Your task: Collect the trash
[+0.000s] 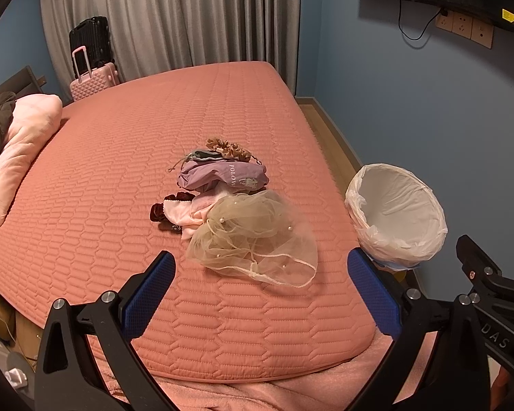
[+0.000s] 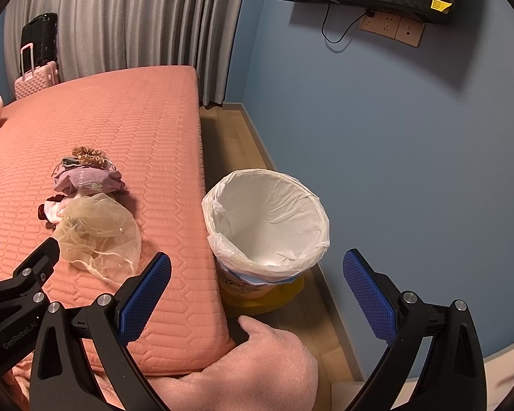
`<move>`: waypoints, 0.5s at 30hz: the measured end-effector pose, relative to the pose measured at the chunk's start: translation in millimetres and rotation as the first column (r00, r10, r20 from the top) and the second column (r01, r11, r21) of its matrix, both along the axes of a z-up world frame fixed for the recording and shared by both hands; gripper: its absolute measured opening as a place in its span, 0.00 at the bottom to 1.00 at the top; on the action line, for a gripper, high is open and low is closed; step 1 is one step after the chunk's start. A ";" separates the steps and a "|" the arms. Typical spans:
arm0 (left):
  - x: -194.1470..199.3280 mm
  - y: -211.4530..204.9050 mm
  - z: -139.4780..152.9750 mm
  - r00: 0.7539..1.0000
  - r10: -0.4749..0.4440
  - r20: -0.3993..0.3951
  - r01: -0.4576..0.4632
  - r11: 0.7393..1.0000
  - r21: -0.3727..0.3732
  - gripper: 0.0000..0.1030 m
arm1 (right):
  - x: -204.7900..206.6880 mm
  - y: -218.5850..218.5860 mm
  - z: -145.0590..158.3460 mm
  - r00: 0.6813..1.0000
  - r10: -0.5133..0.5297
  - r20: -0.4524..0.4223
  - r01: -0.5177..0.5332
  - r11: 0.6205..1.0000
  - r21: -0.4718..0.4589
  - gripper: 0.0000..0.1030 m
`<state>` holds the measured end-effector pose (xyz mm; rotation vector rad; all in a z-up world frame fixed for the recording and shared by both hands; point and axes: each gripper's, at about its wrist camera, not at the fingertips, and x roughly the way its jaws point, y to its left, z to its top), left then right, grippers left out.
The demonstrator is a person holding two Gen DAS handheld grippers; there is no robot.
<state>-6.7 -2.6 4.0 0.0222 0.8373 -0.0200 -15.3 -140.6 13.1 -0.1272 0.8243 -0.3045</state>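
Note:
A heap of small cloth items lies on the pink quilted bed (image 1: 120, 171): a beige tulle veil with pearls (image 1: 253, 239) at the front, a lilac pouch (image 1: 222, 176), dark red scrunchies (image 1: 164, 210), a tan scrunchie (image 1: 228, 149). The heap also shows in the right wrist view (image 2: 96, 229). A bin with a white liner (image 1: 397, 212) stands on the floor beside the bed (image 2: 267, 222). My left gripper (image 1: 260, 294) is open and empty, just short of the veil. My right gripper (image 2: 257, 294) is open and empty, above the bin's near edge.
A pink pillow (image 1: 20, 150) lies at the bed's left. Pink and black suitcases (image 1: 92, 65) stand by the grey curtain. A blue wall (image 2: 394, 137) with sockets and a TV is at the right. A pink blanket (image 2: 257, 370) hangs at the bed's near corner.

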 end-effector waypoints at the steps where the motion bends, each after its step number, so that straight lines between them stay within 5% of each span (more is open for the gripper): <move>1: 0.1 -0.2 0.0 1.000 0.000 0.000 0.000 1.000 -0.001 0.93 | 0.1 0.0 -0.3 1.000 -0.001 -0.001 0.001 1.000 -0.001 0.94; 15: 0.0 -1.1 0.7 1.000 -0.001 0.001 0.001 1.000 -0.002 0.93 | -2.2 1.5 -0.6 1.000 -0.011 0.005 0.011 1.000 -0.004 0.94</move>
